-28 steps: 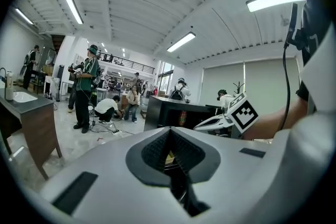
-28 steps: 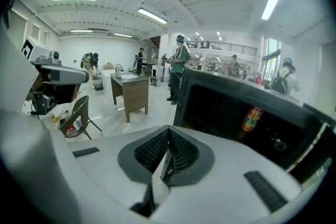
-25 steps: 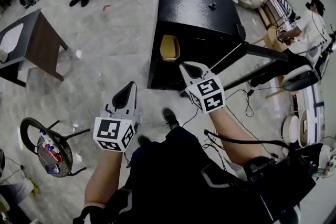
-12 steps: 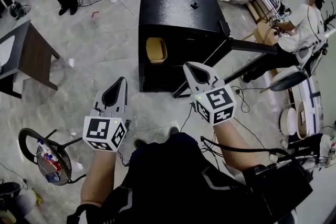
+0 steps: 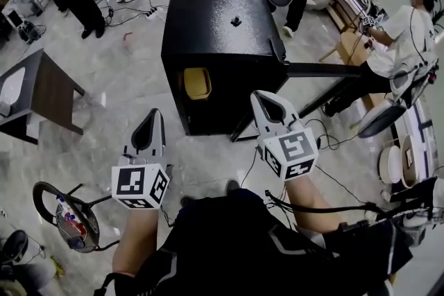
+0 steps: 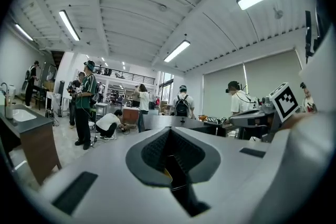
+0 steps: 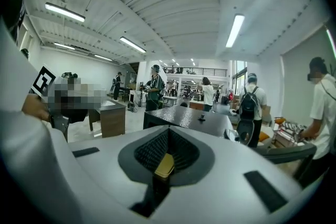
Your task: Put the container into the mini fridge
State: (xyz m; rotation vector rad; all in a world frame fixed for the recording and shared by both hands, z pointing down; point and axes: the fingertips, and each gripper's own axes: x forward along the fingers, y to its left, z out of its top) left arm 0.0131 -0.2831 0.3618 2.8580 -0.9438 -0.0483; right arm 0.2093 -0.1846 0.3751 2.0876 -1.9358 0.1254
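Left claw [image 5: 152,118] and right claw [image 5: 264,100] both closed, empty — container [image 5: 197,82] sits inside mini fridge [image 5: 215,21]; I'd push the open door [image 5: 326,69] shut by its far edge, slowly.

The container [image 5: 197,83] shows only its front; the rest is lost in the dark inside of the mini fridge [image 5: 215,31]. The small dark thing [image 5: 236,21] on the fridge's top is too small to tell.

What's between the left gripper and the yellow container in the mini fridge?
Head view: only bare floor and the mini fridge's front edge lie between the left gripper and the yellow container.
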